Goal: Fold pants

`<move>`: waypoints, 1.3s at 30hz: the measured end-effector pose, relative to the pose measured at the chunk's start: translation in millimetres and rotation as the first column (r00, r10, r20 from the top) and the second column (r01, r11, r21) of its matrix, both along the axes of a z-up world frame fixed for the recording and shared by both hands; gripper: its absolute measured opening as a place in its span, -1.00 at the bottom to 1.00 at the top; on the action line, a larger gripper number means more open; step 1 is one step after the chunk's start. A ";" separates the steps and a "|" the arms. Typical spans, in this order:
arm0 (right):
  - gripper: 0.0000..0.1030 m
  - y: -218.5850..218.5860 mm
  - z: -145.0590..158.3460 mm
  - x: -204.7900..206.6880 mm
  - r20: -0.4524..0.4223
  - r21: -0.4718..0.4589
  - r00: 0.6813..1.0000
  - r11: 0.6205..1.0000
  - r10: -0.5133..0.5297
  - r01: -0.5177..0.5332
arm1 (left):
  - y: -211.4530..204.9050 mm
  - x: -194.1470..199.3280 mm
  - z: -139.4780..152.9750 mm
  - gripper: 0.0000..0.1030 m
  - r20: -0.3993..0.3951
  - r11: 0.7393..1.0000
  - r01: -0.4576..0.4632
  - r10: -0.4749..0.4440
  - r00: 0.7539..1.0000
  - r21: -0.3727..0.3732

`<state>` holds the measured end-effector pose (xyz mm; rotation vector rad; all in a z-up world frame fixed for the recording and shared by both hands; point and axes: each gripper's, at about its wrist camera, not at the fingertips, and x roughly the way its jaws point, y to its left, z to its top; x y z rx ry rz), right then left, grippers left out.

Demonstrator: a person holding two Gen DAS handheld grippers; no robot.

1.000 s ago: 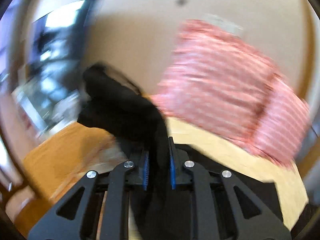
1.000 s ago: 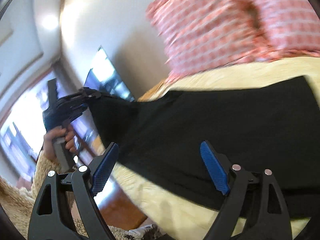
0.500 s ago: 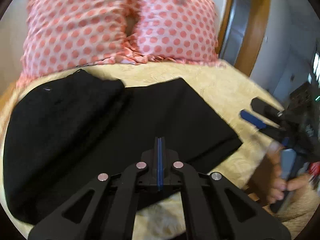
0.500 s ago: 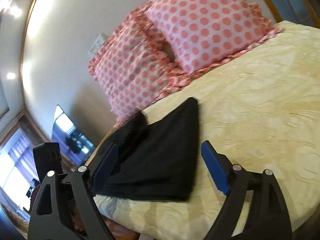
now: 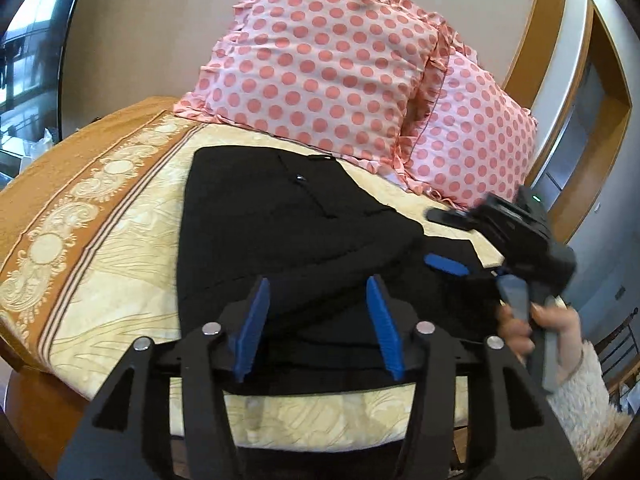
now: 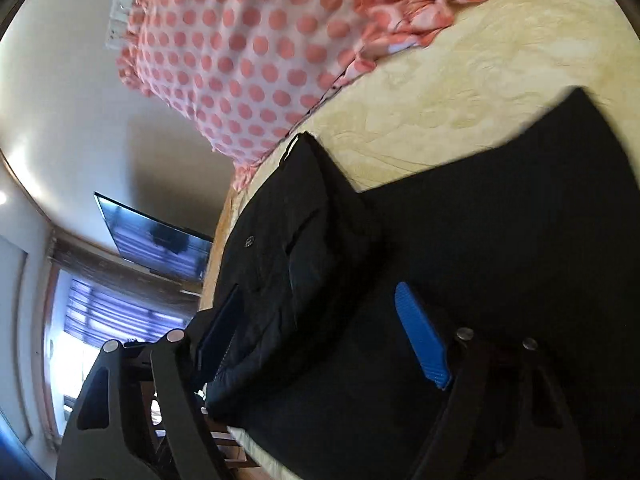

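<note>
The black pants (image 5: 288, 236) lie folded on the cream bedspread, the waist part doubled over on top at the left. My left gripper (image 5: 320, 332) is open and empty, just above the pants' near edge. My right gripper (image 5: 448, 240) shows at the right of the left wrist view, held by a hand, jaws open over the pants' right part. In the right wrist view the right gripper (image 6: 320, 340) is open and low over the pants (image 6: 460, 240), straddling the edge of the folded layer.
Two pink polka-dot pillows (image 5: 320, 68) lean on the wall behind the pants; they also show in the right wrist view (image 6: 248, 60). The bedspread (image 5: 100, 216) has an orange patterned border at left. A TV (image 6: 152, 236) hangs on the wall. A doorway (image 5: 580, 120) stands at right.
My left gripper let go of the pants and opened; the lifted part now lies folded on the bed. My right gripper moved down close over the pants.
</note>
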<state>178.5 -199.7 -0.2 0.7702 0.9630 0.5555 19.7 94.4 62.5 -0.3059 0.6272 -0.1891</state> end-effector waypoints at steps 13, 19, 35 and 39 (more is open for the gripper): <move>-0.71 3.5 39.3 -9.9 0.229 0.006 0.971 0.997 -0.071 0.071 | 11.2 -7.4 -1.8 0.20 0.014 1.000 -0.010 0.010 1.000 -0.021; -0.72 -43.9 76.8 -106.6 0.466 -0.062 0.865 0.968 -0.188 0.244 | 22.5 -19.1 4.4 0.29 0.081 0.999 -0.031 0.033 0.996 -0.027; -0.34 -77.8 7.0 -191.4 0.373 -0.367 0.916 0.884 -0.145 0.290 | -1.0 8.8 2.0 0.38 0.049 0.998 0.055 -0.055 0.997 0.008; 0.24 -91.3 36.1 -195.0 0.479 -0.300 0.860 0.888 -0.175 0.348 | -21.3 16.7 1.5 0.48 0.045 0.990 0.135 -0.136 0.990 0.032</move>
